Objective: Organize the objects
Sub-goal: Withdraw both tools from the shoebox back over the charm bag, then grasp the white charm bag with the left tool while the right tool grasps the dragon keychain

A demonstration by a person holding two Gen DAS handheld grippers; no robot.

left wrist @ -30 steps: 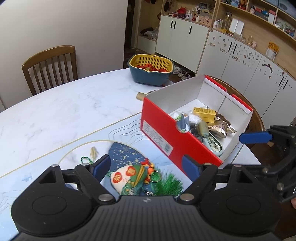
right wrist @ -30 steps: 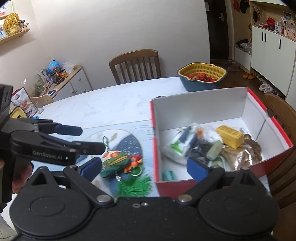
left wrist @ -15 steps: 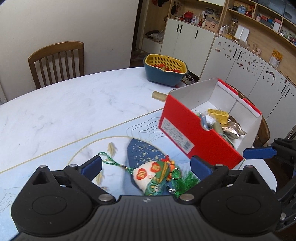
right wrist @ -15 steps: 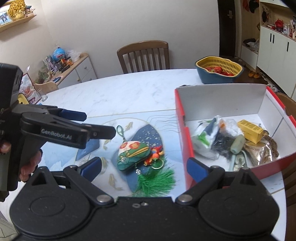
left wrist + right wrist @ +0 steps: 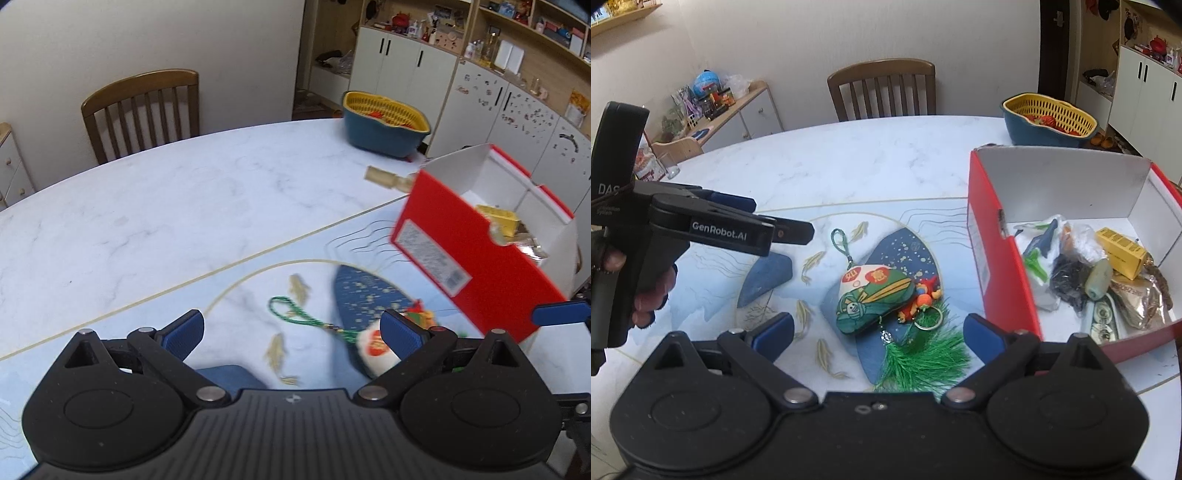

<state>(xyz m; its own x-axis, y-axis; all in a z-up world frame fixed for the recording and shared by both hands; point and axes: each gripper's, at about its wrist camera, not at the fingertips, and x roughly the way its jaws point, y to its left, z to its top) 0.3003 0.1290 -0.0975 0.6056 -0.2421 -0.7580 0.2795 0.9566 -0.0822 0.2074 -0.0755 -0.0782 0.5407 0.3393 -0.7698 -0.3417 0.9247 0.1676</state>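
I see both my grippers, left (image 5: pixel 291 328) and right (image 5: pixel 879 328), with fingers spread empty above the green embroidered tasselled pouch (image 5: pixel 873 299) beside the red cardboard box (image 5: pixel 1004 273).

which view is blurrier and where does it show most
Left wrist view: motion smear on the red box label, the charm and the fish prints; its hand-held gripper stays sharp. Right wrist view: crisp, charm lettering readable; only fisheye bending at the edges.

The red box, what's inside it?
The red box holds a yellow packet, crumpled plastic bags, a foil pouch and a greenish stick. Anything underneath is hidden.
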